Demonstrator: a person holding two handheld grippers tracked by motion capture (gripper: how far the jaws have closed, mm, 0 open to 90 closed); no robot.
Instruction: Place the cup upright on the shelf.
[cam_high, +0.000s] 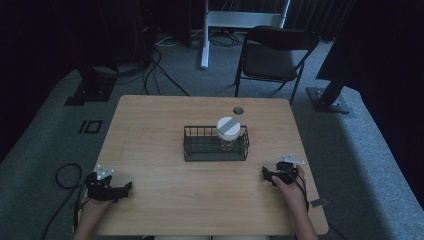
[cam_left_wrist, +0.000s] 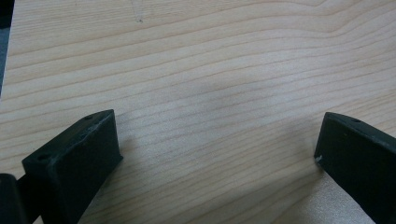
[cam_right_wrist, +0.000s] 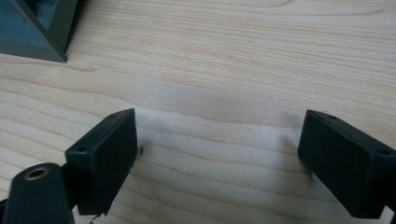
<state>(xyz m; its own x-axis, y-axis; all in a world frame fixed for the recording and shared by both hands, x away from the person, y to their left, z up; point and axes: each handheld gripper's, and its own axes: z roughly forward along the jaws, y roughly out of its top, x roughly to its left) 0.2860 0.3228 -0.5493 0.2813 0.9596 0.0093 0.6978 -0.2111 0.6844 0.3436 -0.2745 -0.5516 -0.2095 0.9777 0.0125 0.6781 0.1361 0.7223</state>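
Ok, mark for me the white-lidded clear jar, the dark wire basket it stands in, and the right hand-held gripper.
White-lidded clear jar (cam_high: 228, 128): high view, on its lid.
Dark wire basket (cam_high: 202, 156): high view, on its near wall.
Right hand-held gripper (cam_high: 268, 176): high view, midway between its fingertips, jaws open.

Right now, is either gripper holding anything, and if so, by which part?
Nothing is held. The left gripper and right gripper both stand open over bare table, apart from the jar in the basket.
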